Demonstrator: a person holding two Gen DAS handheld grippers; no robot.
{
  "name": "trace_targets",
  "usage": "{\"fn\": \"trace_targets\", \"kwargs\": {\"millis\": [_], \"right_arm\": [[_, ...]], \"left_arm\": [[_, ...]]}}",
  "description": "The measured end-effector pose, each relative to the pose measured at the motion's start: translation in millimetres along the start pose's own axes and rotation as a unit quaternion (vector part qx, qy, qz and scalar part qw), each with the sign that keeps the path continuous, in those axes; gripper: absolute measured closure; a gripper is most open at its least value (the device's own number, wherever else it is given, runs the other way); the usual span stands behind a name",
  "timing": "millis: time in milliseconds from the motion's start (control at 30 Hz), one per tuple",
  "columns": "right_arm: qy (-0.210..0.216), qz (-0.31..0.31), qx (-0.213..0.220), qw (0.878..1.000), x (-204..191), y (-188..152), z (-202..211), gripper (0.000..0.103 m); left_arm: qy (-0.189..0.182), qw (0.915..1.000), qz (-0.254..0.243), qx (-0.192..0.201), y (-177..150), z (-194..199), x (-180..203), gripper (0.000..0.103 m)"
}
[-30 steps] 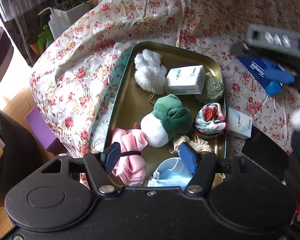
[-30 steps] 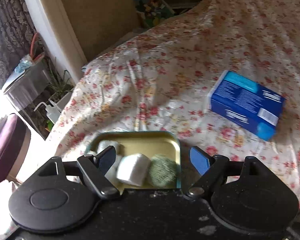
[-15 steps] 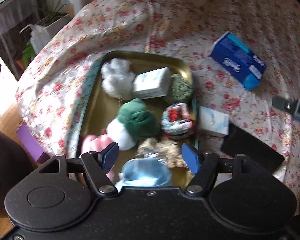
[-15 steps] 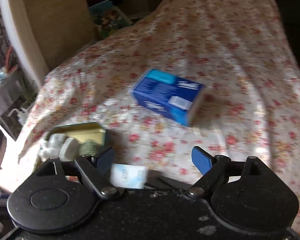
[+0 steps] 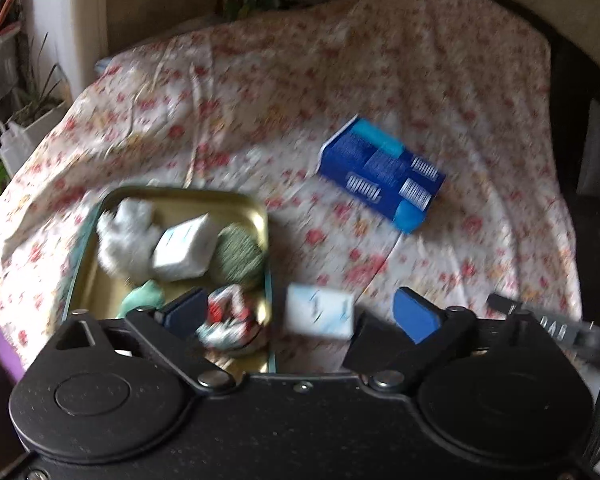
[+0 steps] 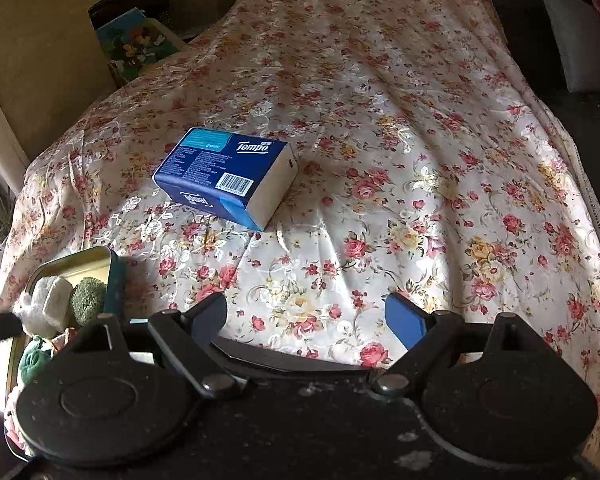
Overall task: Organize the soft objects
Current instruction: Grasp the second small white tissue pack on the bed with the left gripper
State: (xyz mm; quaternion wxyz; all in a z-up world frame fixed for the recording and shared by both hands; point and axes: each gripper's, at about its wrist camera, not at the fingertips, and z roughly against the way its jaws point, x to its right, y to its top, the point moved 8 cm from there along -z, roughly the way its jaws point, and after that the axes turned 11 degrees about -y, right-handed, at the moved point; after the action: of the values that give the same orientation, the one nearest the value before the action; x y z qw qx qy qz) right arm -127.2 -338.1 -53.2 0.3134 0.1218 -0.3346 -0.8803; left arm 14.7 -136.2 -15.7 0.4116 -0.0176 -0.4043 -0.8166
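Your left gripper point(image 5: 300, 312) is opening wide w/ nothing clamped; a small white pack point(image 5: 320, 316) lies on the cloth point(image 5: 440, 80) in the gap between the pads but they don't touch it. It sits just right of the tin point(image 5: 188, 196), outside its wall. Inside the tin, far end: white fluffy toy point(image 5: 120, 236), white tissue pack point(image 5: 186, 250), green scrubber point(image 5: 238, 256); nearer you, a green plush point(image 5: 142, 298) and a red/white striped bundle point(image 5: 230, 320), partly behind your left pad. View is blurred, so finer detail is hard to read. Your right gripper point(image 6: 306, 320) is apart too, nothing between the pads, just floral cloth under them. The blue Tempo box point(image 6: 224, 176) lies flat on the cloth, well apart from the tin and beyond both grippers.
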Motion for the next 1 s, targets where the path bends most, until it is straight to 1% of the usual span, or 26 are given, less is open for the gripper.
{"fn": "trace_targets", "kwargs": {"millis": [67,133,200,267,333,367,467,533,633,700,800,900,1000], "right_arm": [[0.006,0.001,0.003,1.000,1,0,1,0.017],[0.012,0.002,0.007,1.000,1,0,1,0.017],[0.017,-0.001,0.007,1.000,1,0,1,0.017],[0.024,-0.005,0.003,1.000,3,-1,1,0.017],[0.027,-0.011,0.000,1.000,5,-1,-1,0.017],[0.028,-0.014,-0.001,1.000,6,-2,-2,0.017],[0.027,-0.019,-0.007,0.999,10,-3,-6,0.017],[0.029,-0.024,-0.010,0.999,12,-5,-8,0.017],[0.035,-0.029,-0.015,0.999,14,-7,-9,0.017],[0.038,-0.032,-0.017,0.999,16,-8,-10,0.017],[0.036,-0.032,-0.019,0.999,18,-10,-12,0.017],[0.035,-0.038,-0.028,0.998,22,-12,-18,0.017],[0.036,-0.047,-0.034,0.998,26,-13,-22,0.017]], "left_arm": [[-0.014,0.9995,0.000,0.027,5,-3,6,0.004],[-0.022,0.9991,-0.003,0.037,9,-9,10,0.004],[-0.018,0.9996,-0.013,0.018,10,-21,15,0.004],[-0.005,0.9996,-0.029,-0.006,9,-35,18,0.004],[0.014,0.9985,-0.048,-0.020,7,-47,19,0.004],[0.030,0.9975,-0.057,-0.030,6,-54,17,0.004],[0.064,0.9936,-0.072,-0.060,1,-71,13,0.004],[0.059,0.9936,-0.065,-0.071,-1,-79,12,0.004],[0.031,0.9949,-0.029,-0.091,-4,-93,11,0.004],[0.021,0.9948,-0.004,-0.099,-4,-100,10,0.004],[0.026,0.9941,0.010,-0.104,-4,-112,11,0.004],[0.036,0.9924,0.004,-0.117,-6,-125,11,0.004],[0.040,0.9893,-0.003,-0.140,-13,-136,10,0.004]]}}
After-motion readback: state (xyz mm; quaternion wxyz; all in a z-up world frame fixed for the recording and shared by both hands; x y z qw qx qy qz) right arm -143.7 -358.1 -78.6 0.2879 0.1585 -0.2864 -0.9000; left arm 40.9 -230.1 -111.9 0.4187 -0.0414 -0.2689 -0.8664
